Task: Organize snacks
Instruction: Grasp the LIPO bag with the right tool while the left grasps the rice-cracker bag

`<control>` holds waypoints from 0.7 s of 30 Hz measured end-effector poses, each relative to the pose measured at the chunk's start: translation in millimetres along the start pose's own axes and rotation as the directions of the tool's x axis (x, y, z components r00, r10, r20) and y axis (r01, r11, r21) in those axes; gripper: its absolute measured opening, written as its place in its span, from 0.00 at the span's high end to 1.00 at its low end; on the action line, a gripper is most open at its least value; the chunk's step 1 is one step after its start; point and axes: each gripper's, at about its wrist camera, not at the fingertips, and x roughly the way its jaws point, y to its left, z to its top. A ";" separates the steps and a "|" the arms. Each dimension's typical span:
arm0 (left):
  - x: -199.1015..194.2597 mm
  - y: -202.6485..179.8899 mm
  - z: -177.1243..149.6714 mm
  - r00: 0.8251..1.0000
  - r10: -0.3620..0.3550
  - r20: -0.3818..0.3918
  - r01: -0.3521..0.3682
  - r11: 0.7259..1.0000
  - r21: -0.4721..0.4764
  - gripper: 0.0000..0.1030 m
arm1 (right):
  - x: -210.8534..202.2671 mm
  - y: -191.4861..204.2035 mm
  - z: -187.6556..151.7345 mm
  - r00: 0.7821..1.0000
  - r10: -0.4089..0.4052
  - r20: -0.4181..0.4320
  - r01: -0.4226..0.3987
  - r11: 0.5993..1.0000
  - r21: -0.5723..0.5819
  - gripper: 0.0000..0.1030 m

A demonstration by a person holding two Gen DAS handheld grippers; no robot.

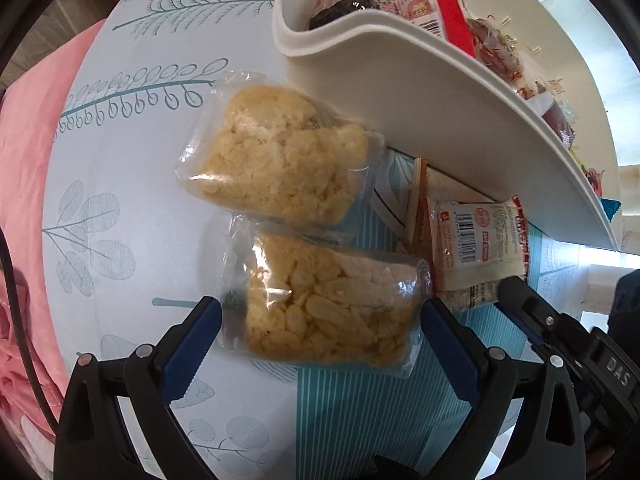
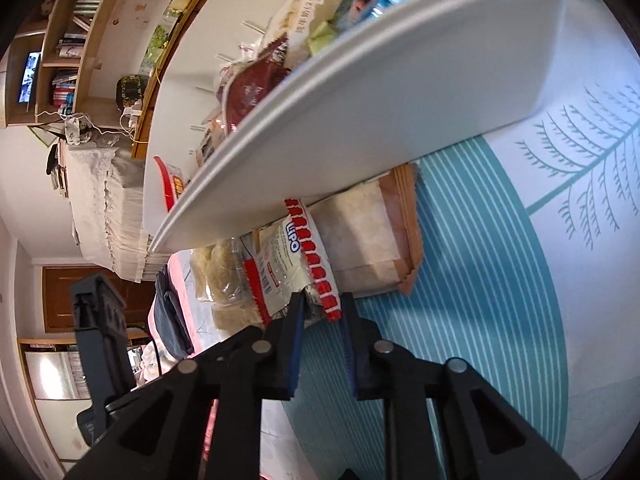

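Note:
Two clear packs of yellow rice crackers lie on the patterned tablecloth, the far pack [image 1: 280, 164] and the near pack [image 1: 332, 312]. My left gripper [image 1: 320, 316] points down over the near pack, open, its blue-padded fingers standing on either side of the wrapper. A white and red Lipo packet [image 1: 476, 240] [image 2: 288, 264] lies to their right, beside the white tray [image 1: 400, 96] [image 2: 360, 128]. My right gripper [image 2: 322, 302] is shut on the packet's red crimped edge. One of its black fingers [image 1: 520, 296] shows in the left wrist view, lying over the packet's corner.
The white tray holds several wrapped snacks and overhangs a brown paper packet [image 2: 376, 248] [image 1: 416, 196]. Pink cloth [image 1: 24, 200] lies past the round table's edge. In the right wrist view, shelves with books [image 2: 72, 40] and a lace-covered stack stand behind.

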 end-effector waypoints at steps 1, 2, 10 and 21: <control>2.0 -3.7 3.5 1.000 -0.001 -0.002 0.001 1.000 0.000 0.05 | -1.2 1.6 0.0 1.000 -0.004 0.004 0.004 1.000 -0.006 0.85; 3.0 -5.1 4.6 1.000 -0.003 -0.003 0.003 1.000 0.001 0.08 | -2.2 4.3 -0.4 1.000 -0.008 0.004 0.008 1.000 -0.011 0.86; 1.9 3.8 11.3 0.999 -0.031 -0.044 0.032 0.999 0.007 0.21 | -15.6 23.3 -4.5 1.000 -0.020 0.018 0.021 0.998 -0.052 0.91; -15.5 26.9 -9.6 0.990 -0.041 -0.135 0.039 0.999 -0.017 0.23 | -30.2 61.5 -17.3 0.998 -0.061 -0.003 0.060 0.990 -0.131 0.92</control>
